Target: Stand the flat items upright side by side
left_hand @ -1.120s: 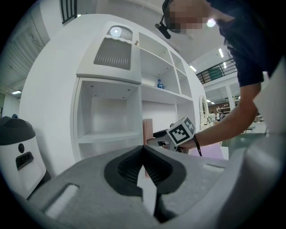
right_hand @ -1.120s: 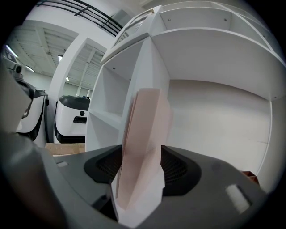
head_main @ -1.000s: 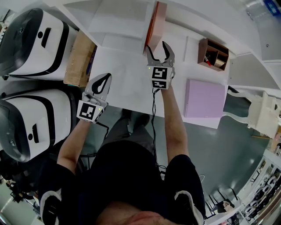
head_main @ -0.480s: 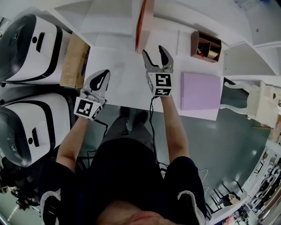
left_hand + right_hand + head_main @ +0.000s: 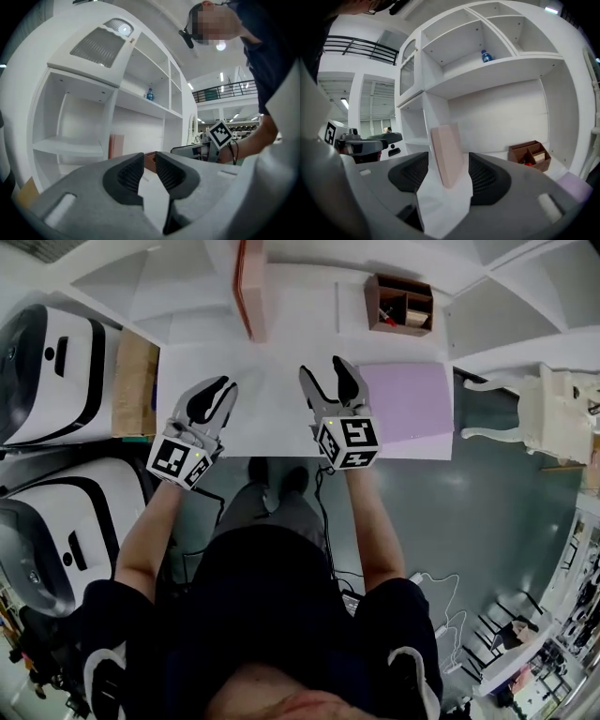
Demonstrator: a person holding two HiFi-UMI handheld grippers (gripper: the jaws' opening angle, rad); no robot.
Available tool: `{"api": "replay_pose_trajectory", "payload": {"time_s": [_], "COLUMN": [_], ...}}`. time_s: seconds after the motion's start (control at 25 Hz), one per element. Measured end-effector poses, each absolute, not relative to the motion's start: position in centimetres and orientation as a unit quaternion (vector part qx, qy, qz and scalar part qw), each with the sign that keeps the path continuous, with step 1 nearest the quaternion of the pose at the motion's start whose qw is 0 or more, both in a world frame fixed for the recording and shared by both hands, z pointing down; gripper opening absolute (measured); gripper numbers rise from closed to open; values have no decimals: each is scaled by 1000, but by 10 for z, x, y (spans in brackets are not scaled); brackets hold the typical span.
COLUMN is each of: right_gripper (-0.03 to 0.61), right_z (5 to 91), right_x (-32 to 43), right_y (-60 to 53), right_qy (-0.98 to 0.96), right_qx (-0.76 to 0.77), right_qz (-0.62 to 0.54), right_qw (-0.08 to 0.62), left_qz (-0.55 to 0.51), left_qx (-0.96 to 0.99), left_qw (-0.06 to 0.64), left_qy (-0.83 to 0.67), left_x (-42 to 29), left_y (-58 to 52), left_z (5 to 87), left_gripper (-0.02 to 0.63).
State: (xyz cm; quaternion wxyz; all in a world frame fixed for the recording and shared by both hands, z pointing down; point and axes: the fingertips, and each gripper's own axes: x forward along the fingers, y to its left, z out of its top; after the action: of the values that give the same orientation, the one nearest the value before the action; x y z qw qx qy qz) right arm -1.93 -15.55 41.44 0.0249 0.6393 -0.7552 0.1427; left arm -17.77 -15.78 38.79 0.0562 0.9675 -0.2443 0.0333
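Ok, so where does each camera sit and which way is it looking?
Head view: on the head, steeply down at the white table; forearms, left gripper, right gripper show.
Left gripper view: on the left gripper, level along its jaws, which have just been opening, nothing between, toward white shelves; right gripper shows.
Right gripper view: on the right gripper, past its wide, empty jaws toward the upright pink book; left gripper shows.
Shared: all three see the book.

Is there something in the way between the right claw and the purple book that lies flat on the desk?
Nothing visible. The right claw, open and empty, hangs just left of the purple book; only bare white desk lies between them. The brown organizer stands farther back, off that path.
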Motion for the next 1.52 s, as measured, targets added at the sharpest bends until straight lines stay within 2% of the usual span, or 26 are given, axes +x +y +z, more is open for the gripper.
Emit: {"api": "replay_pose_trajectory", "payload": {"time_s": [0.88, 1.52], "right_gripper": [278, 295], "right_z": [418, 455], "right_x": [149, 200], "right_y": [60, 94], "right_qy": [-647, -545], "right_qx": [733, 790], "right_qz": [209, 275], "right_qw": [-18, -53], "left_qz": [67, 153], "left_qx": [994, 977], "left_qw": [62, 116], "left_qy": [-55, 94], "left_x": [41, 158], "left_y": [-70, -74], "left_z": [373, 429], "left_gripper": [376, 402]}}
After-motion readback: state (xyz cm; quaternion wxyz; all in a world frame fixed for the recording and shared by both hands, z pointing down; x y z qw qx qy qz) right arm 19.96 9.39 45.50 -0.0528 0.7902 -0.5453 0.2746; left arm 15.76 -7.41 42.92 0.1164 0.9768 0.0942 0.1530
